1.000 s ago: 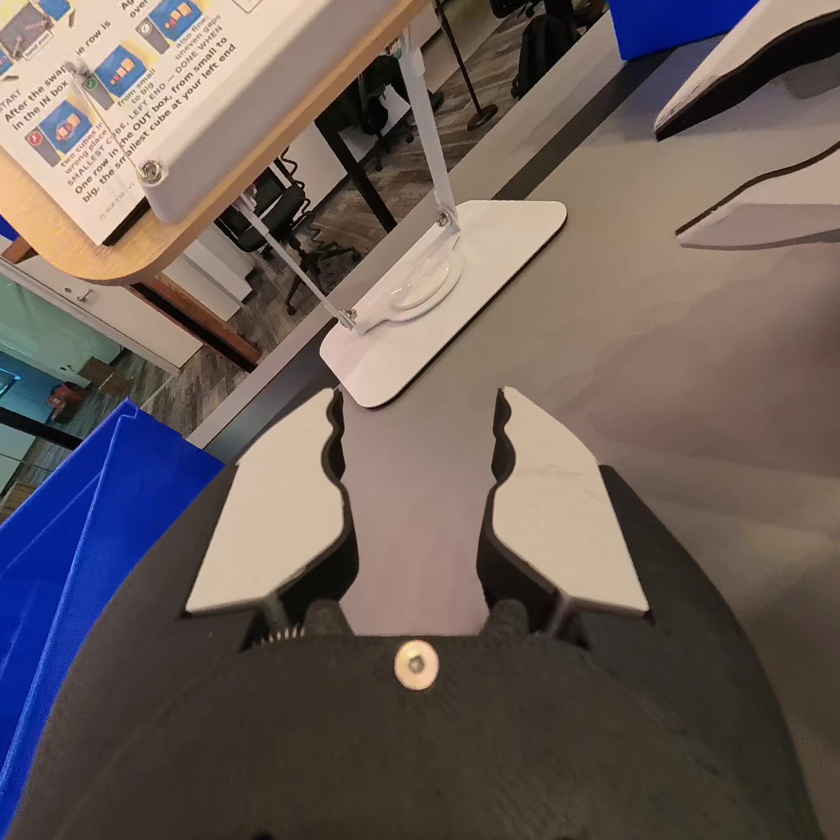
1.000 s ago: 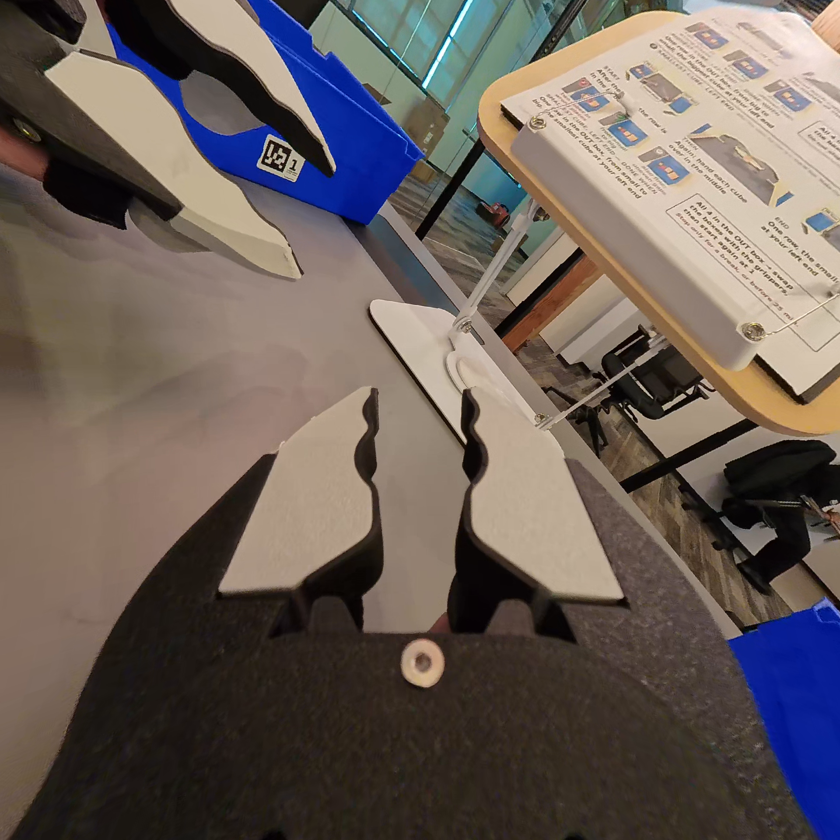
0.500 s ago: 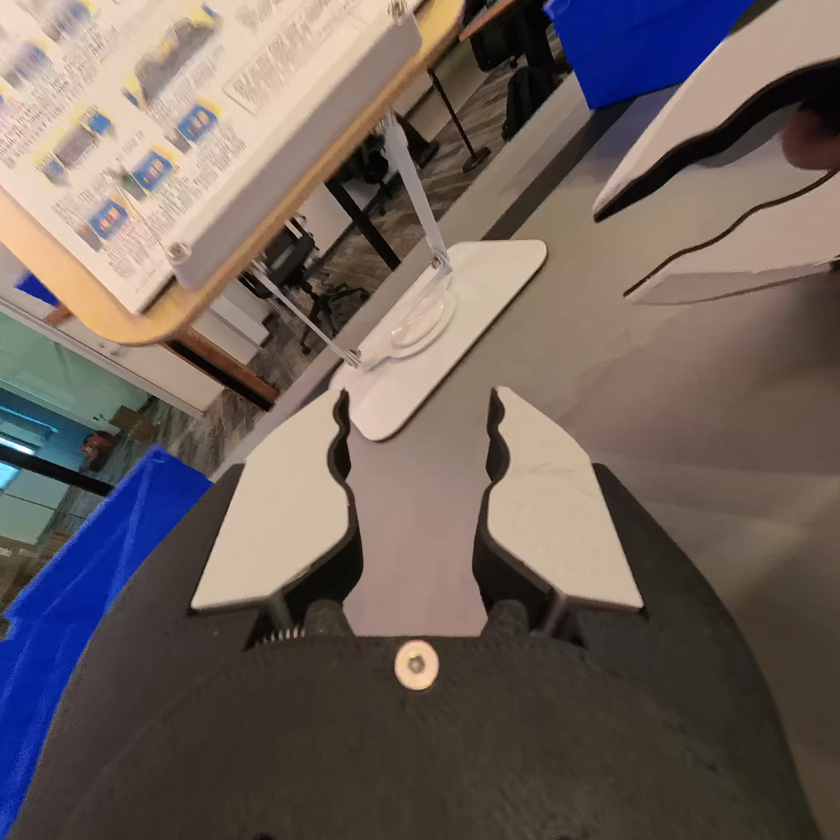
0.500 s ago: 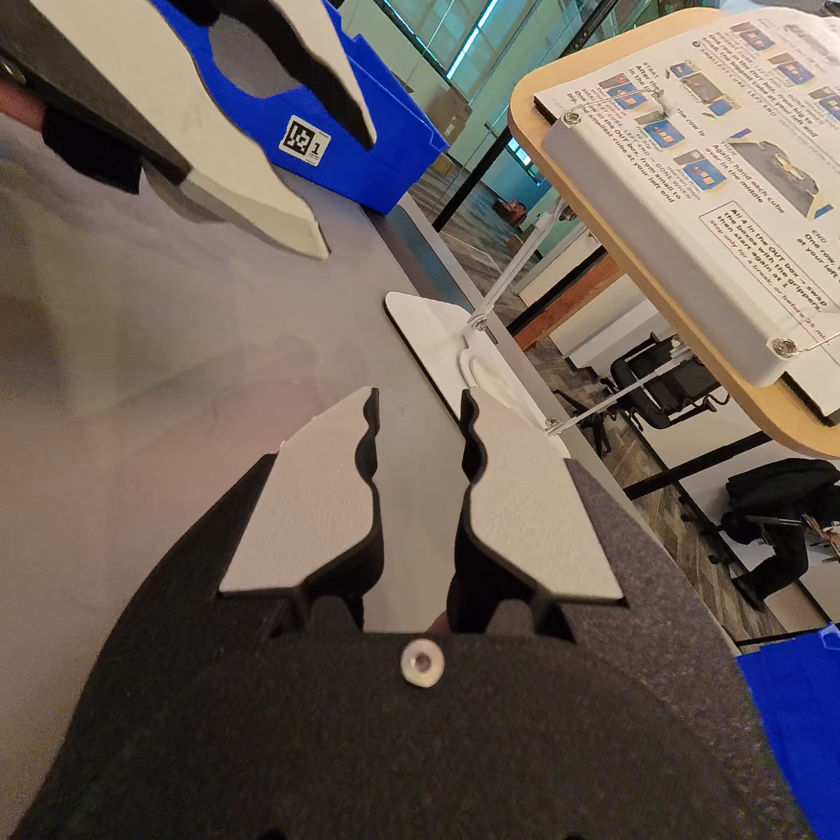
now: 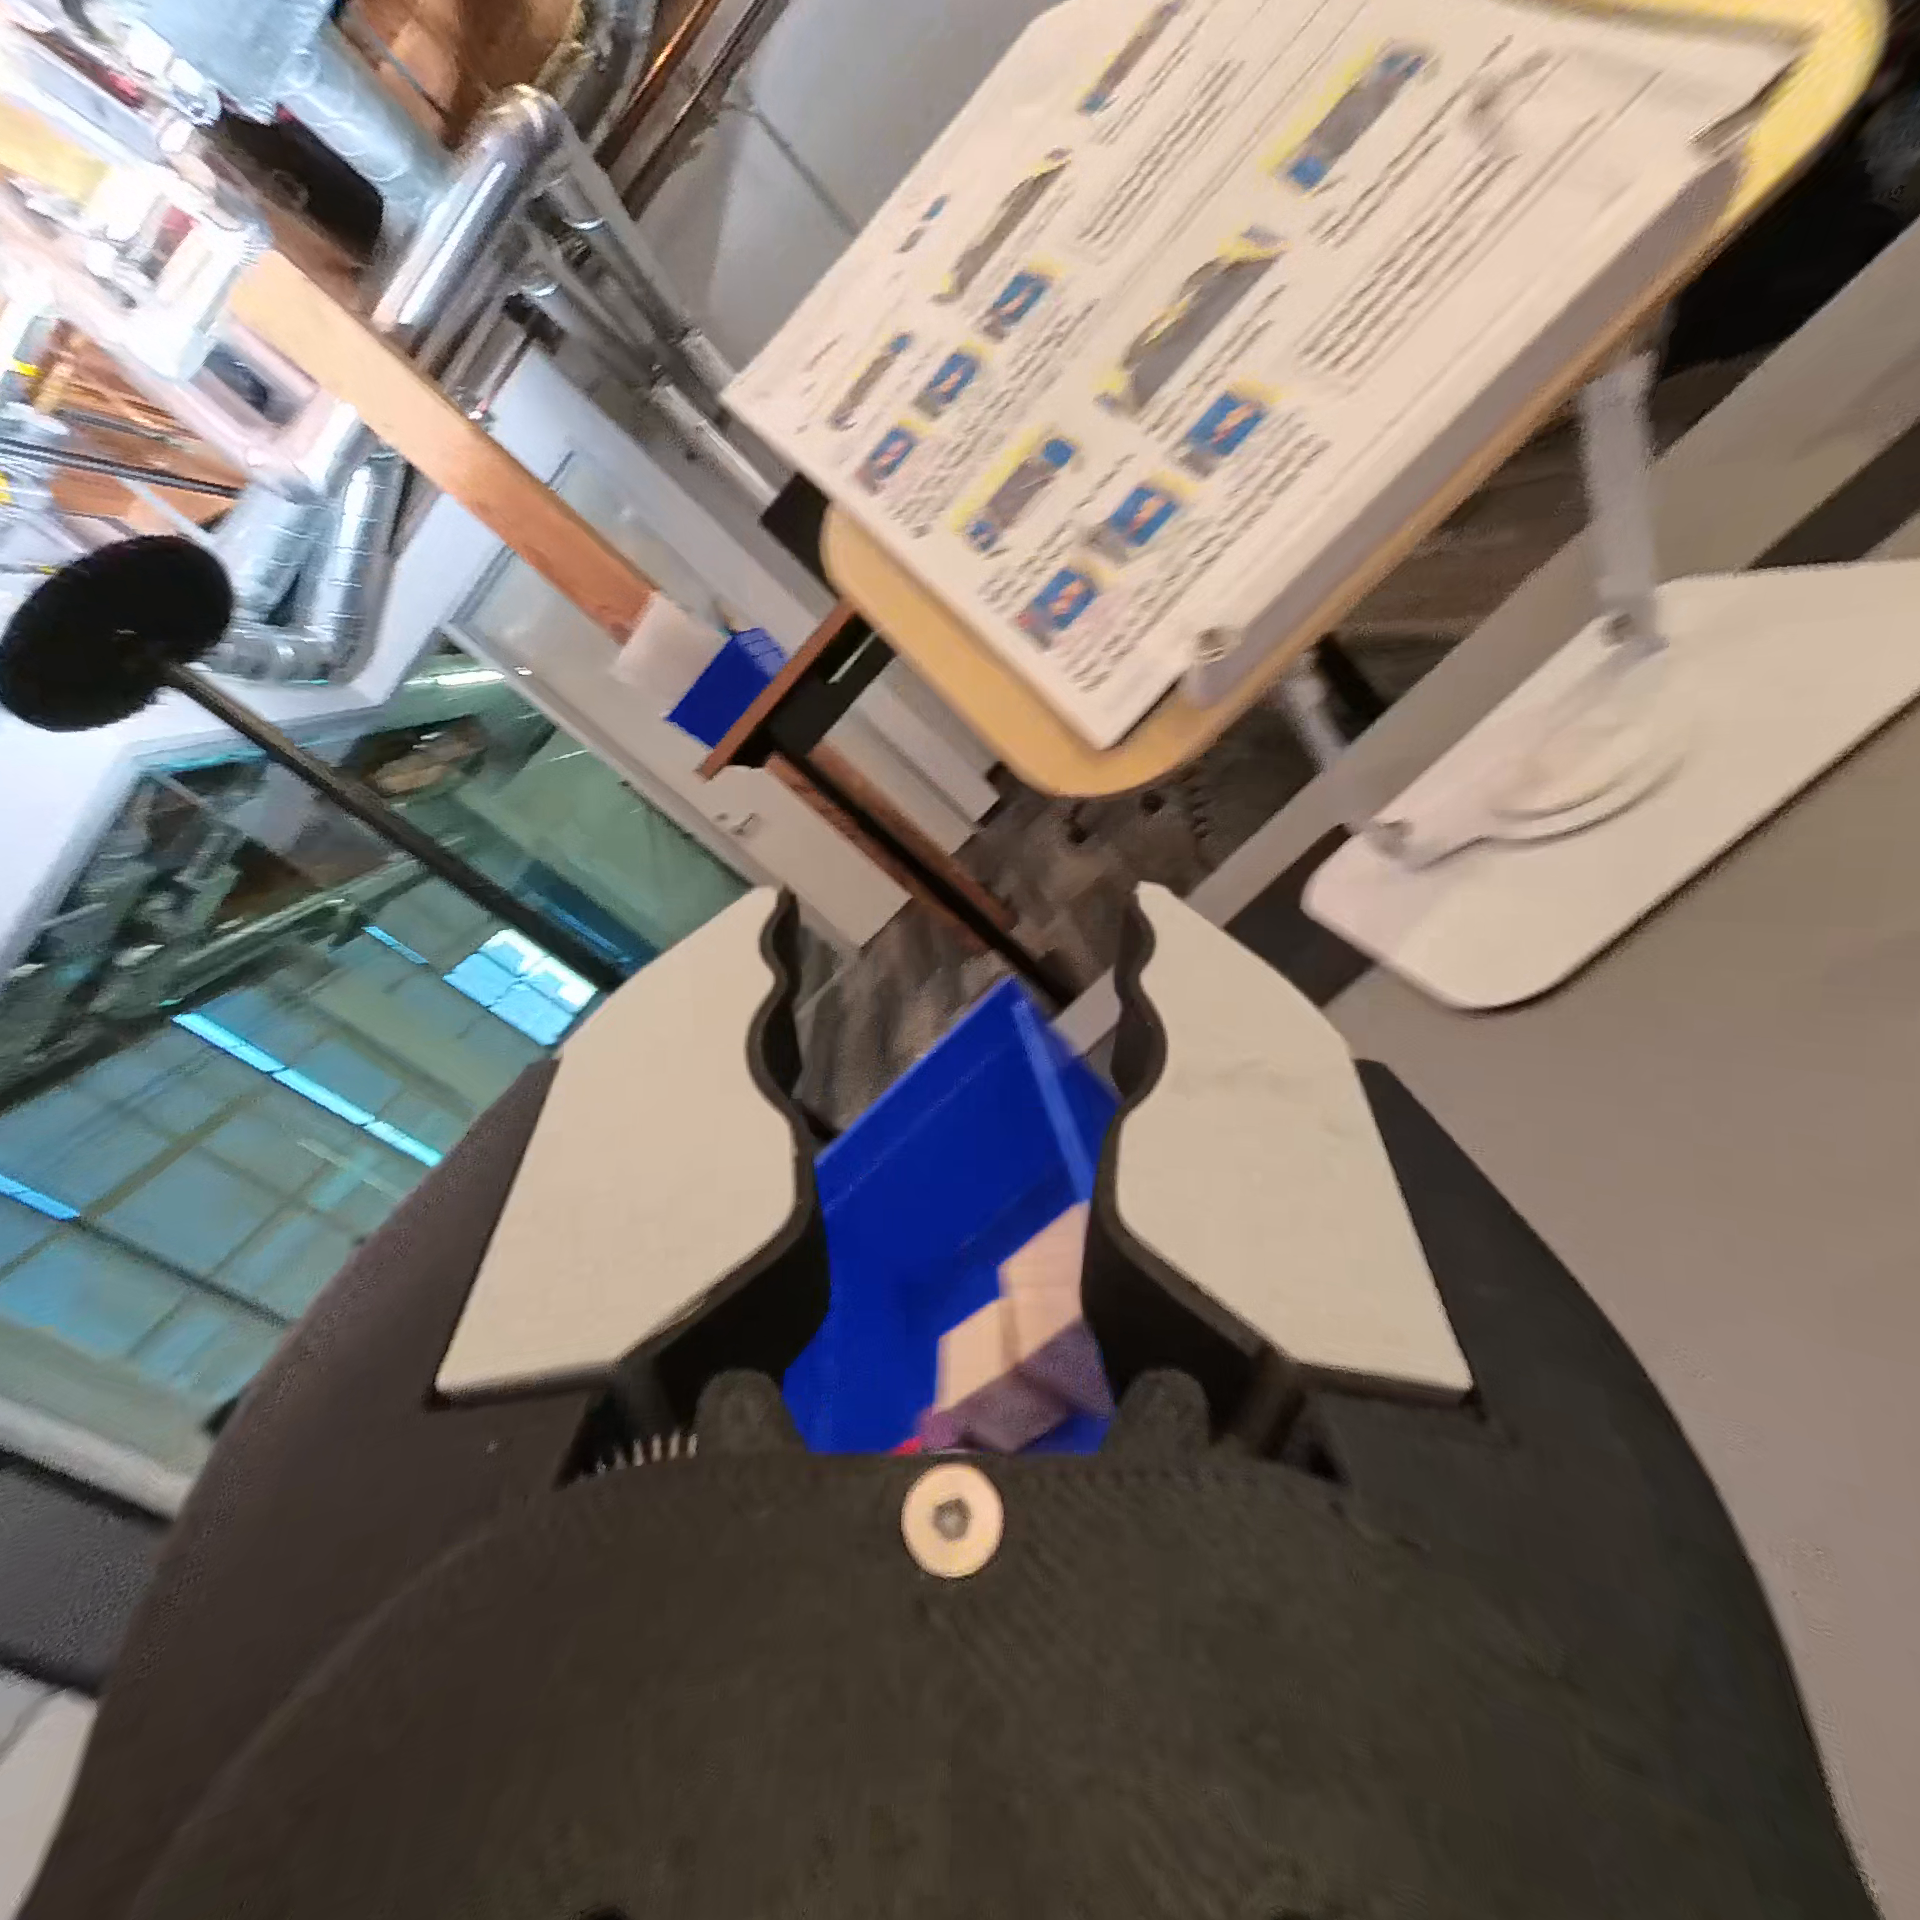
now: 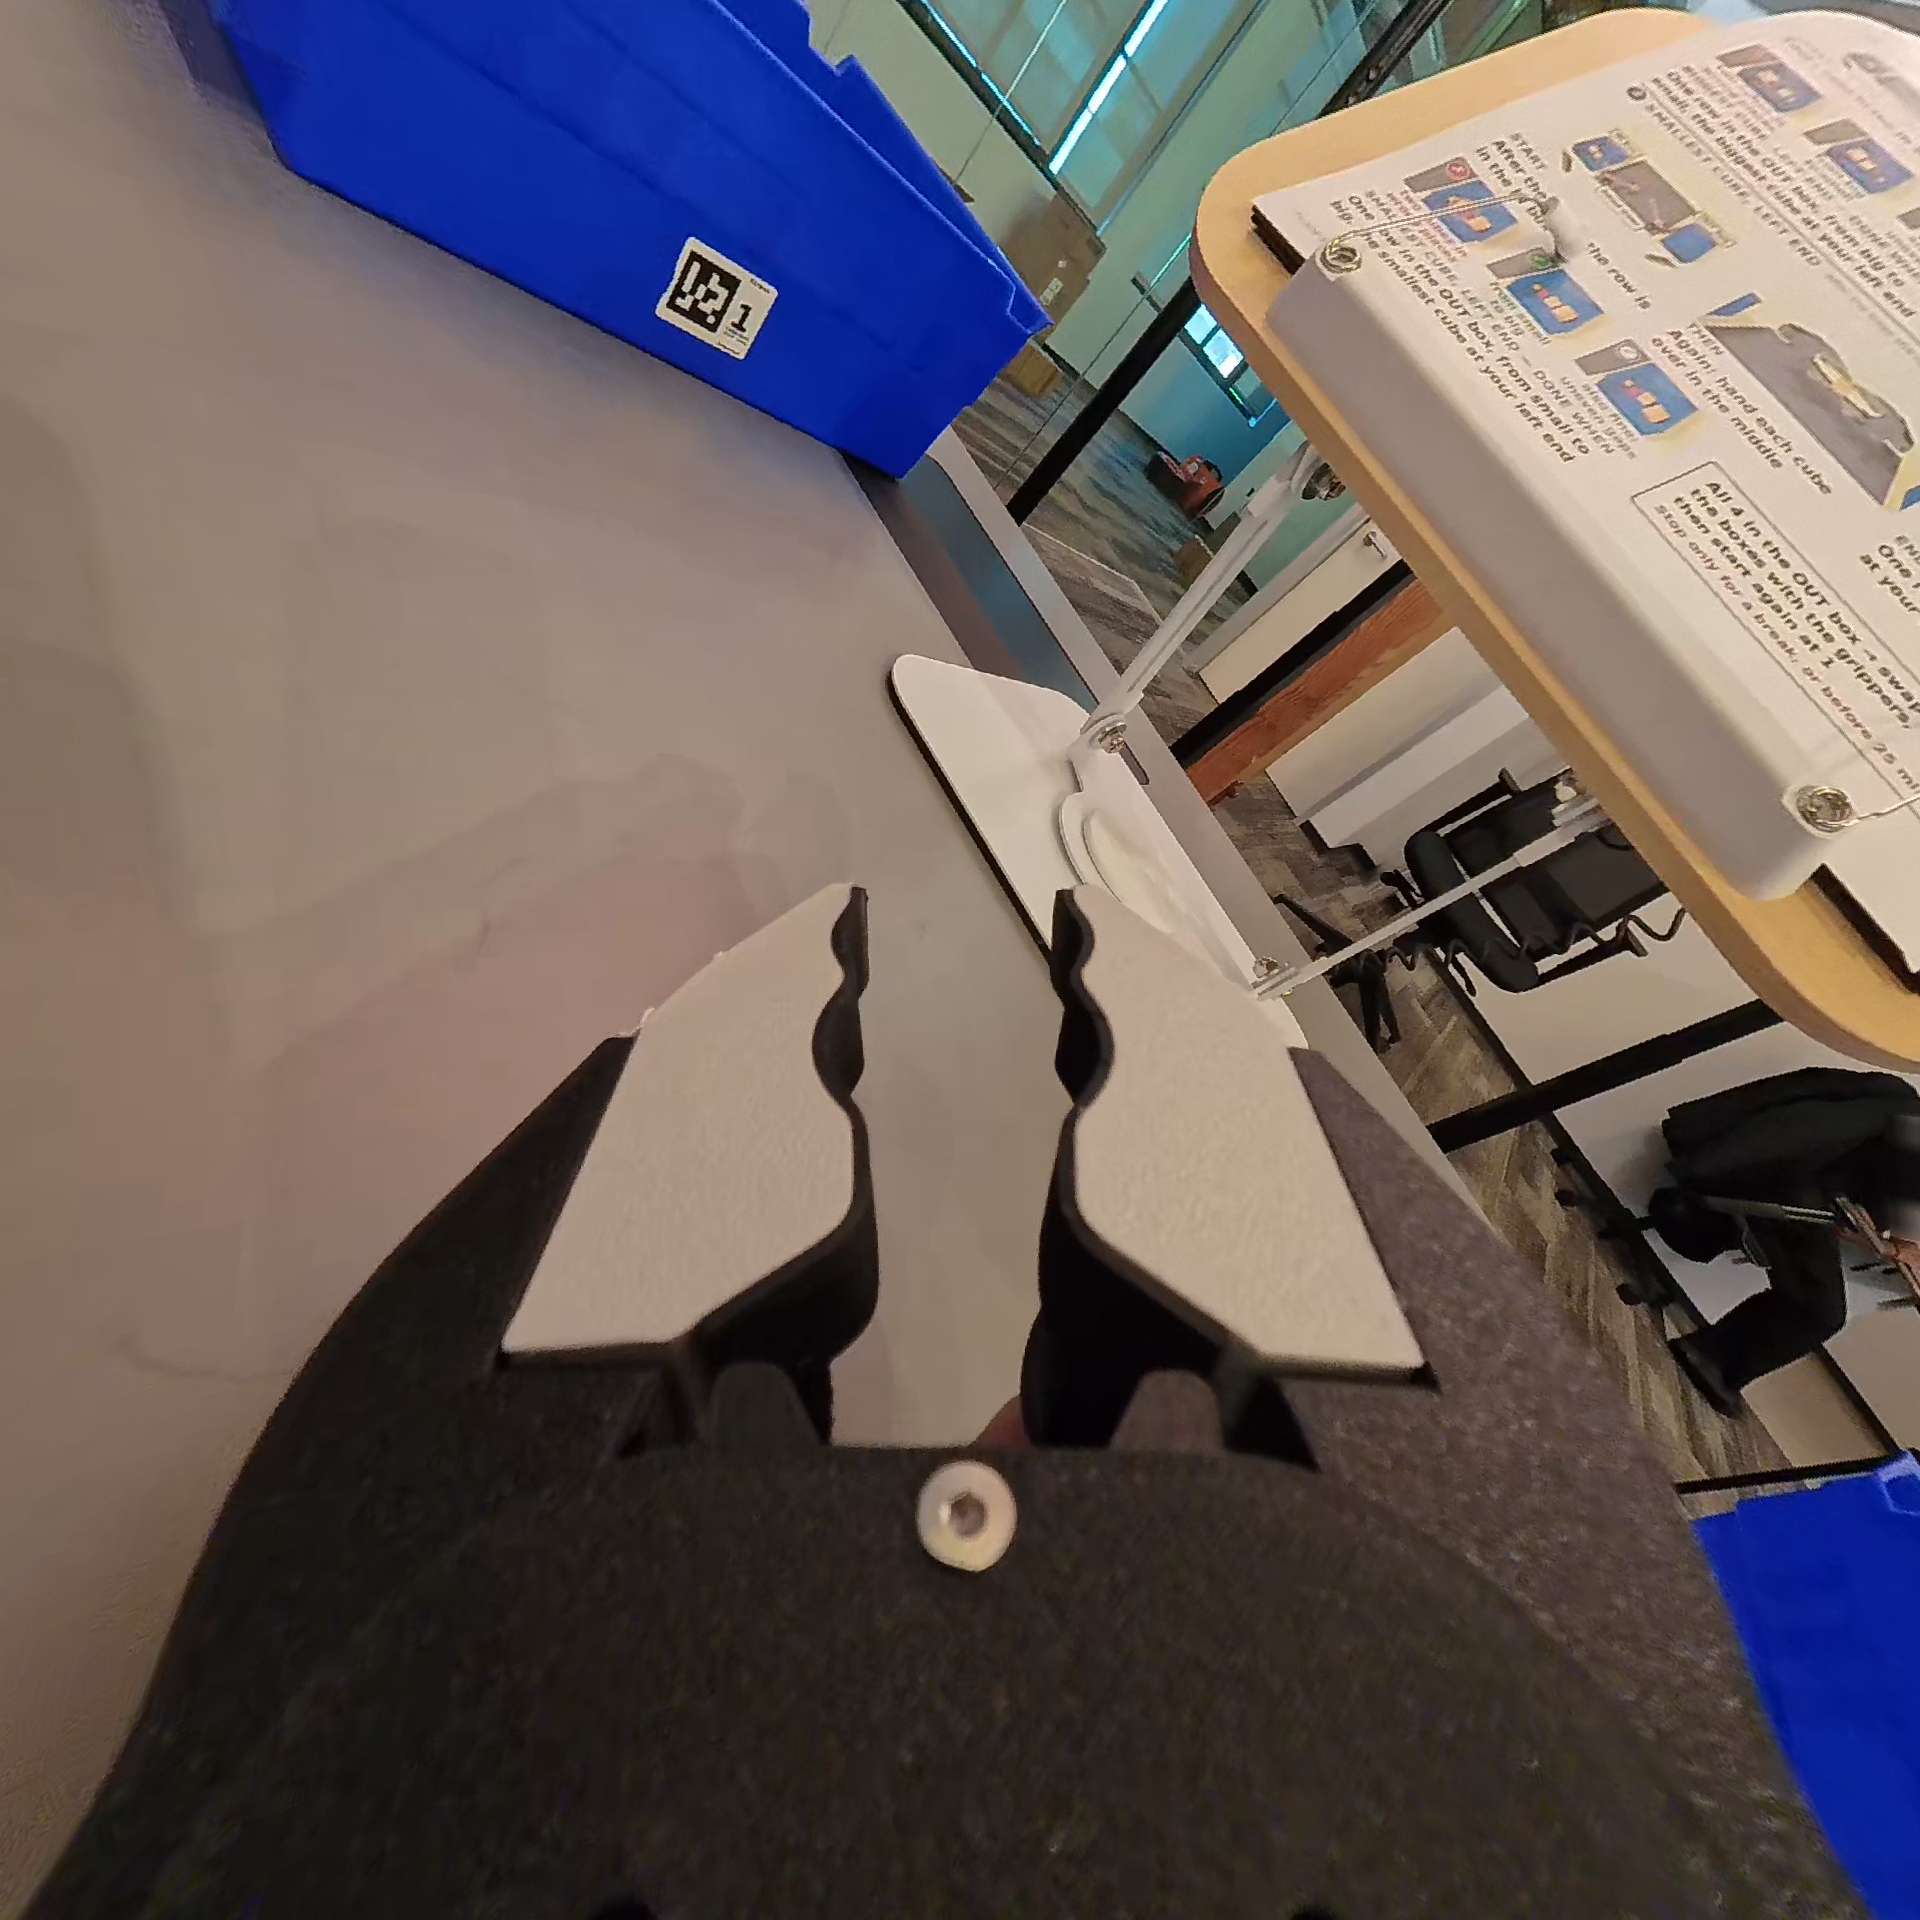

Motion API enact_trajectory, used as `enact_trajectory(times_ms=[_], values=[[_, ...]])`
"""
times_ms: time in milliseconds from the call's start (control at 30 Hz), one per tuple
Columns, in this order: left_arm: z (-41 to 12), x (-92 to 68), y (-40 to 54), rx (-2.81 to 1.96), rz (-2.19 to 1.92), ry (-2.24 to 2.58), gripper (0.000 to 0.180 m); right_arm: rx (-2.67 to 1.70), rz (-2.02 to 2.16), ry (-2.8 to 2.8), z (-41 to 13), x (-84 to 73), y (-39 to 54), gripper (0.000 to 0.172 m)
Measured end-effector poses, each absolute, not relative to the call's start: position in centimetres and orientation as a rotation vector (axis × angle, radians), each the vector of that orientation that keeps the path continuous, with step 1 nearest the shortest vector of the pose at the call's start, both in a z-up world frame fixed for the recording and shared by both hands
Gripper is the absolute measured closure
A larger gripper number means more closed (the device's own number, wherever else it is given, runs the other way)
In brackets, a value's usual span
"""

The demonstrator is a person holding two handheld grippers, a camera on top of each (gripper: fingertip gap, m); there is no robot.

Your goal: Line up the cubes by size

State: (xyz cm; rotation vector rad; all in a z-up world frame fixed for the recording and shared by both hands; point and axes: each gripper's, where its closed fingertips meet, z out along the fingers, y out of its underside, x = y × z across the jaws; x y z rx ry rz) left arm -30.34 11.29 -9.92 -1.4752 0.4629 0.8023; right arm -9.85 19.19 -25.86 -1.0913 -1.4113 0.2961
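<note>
A broad grey matte surface (image 6: pixel 343 644) is carrying the whole set-up, kept bare through the middle, likely so cubes can be passed across it. A long blue plastic bin (image 6: pixel 582 187) is sitting at its far left edge, well clear of the centre, probably to keep the working area free. In the left wrist view the same kind of blue bin (image 5: pixel 935 1164) is showing below the fingers.

A tilted pale wooden board on a thin white stand (image 6: pixel 1382 540) is leaning over the far edge of the surface, angled toward the operator, apparently so the printed instruction sheet (image 6: pixel 1662 343) clipped to it can be read while working; its flat white base plate (image 6: pixel 987 748) is resting on the surface.

The left gripper (image 5: pixel 956 935) is hanging above the bin with its white-faced fingers (image 5: pixel 665 1164) spread wide and nothing between them, seemingly lined up for a pick. The right gripper (image 6: pixel 956 914) is waiting over the bare surface, its fingers (image 6: pixel 727 1143) parted more narrowly and also empty.

The task's cubes are lying inside the bin under the left gripper: pale wooden cubes (image 5: pixel 1039 1299) against a purple cube (image 5: pixel 1039 1392), blurred, so their number and sizes cannot be told. No row has been started on the surface.

Smallest, a white sticker with a black square code (image 6: pixel 717 299) is facing outward on the bin's wall, presumably to identify the box; the sheet is bearing text and small pictures, not reproduced here.
</note>
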Motion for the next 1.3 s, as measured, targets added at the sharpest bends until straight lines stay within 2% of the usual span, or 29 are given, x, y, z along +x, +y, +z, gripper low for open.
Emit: enact_trajectory(times_ms=[133, 333, 400, 633, 900, 1167, 1300], values=[[-8.2, -36.2, 10.9, -1.580, 0.896, 0.531, 0.122, -1.091, 0.298, -1.415, -25.9, -9.8, 19.2, 0.139], [-9.3, -44.7, 11.6, -1.804, 1.049, 0.685, 0.121, -1.086, 0.292, -1.426, -26.1, -9.9, 19.1, 0.139], [-10.9, -46.4, 11.7, -1.914, 1.020, 0.782, 0.124, -1.085, 0.291, -1.429, -26.1, -9.9, 19.0, 0.139], [-15.1, -49.6, 12.5, -2.110, 0.964, 1.010, 0.114, -1.082, 0.282, -1.449, -26.3, -10.0, 18.9, 0.139], [-23.0, -47.0, 14.5, -2.263, 0.729, 1.310, 0.097, -1.076, 0.275, -1.462, -26.5, -10.1, 18.8, 0.139], [-28.2, -45.7, 17.4, -2.356, 0.565, 1.486, 0.096, -1.074, 0.275, -1.466, -26.5, -10.2, 18.7, 0.139], [-30.0, -45.7, 17.5, -2.427, 0.476, 1.520, 0.106, -1.074, 0.276, -1.467, -26.5, -10.2, 18.6, 0.139]])
